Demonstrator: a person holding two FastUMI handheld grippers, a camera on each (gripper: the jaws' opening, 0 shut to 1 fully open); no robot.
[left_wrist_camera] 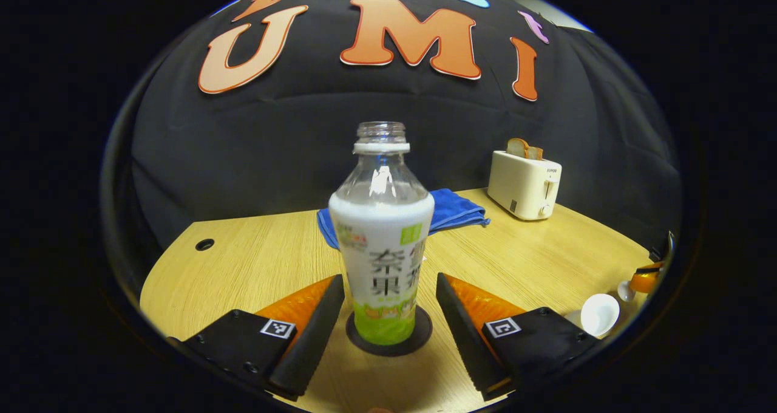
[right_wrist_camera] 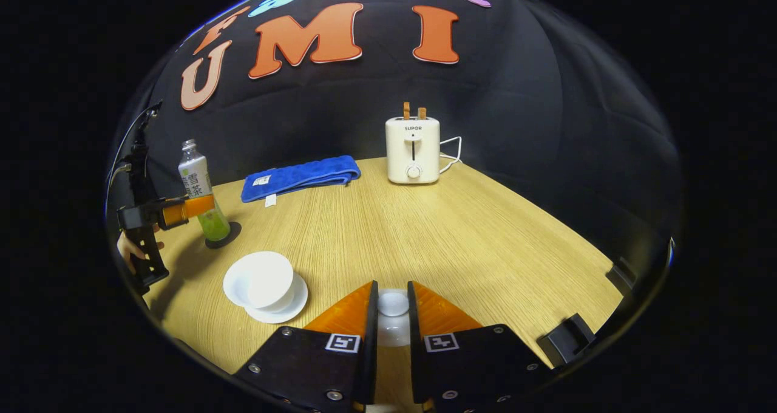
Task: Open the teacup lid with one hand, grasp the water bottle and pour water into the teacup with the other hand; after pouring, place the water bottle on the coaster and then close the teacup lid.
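Observation:
An uncapped clear water bottle [left_wrist_camera: 382, 243] with a white and green label stands upright on a dark round coaster [left_wrist_camera: 420, 335]. My left gripper [left_wrist_camera: 390, 276] is open, one finger on each side of the bottle with small gaps. In the right gripper view the bottle [right_wrist_camera: 195, 173] and coaster [right_wrist_camera: 229, 235] are at the far left, with the left gripper [right_wrist_camera: 188, 209] and a hand beside them. The white teacup [right_wrist_camera: 260, 284] sits uncovered on its saucer [right_wrist_camera: 296, 303]. My right gripper [right_wrist_camera: 391, 285] is shut on the white teacup lid [right_wrist_camera: 393, 308], held above the table to the cup's right.
A blue folded cloth [right_wrist_camera: 300, 176] lies along the back of the wooden table [right_wrist_camera: 485, 237]. A cream toaster [right_wrist_camera: 413, 149] with bread slices stands at the back, its cord trailing right. The left gripper view has the teacup [left_wrist_camera: 600, 313] at its far right and a cable hole [left_wrist_camera: 204, 244] at left.

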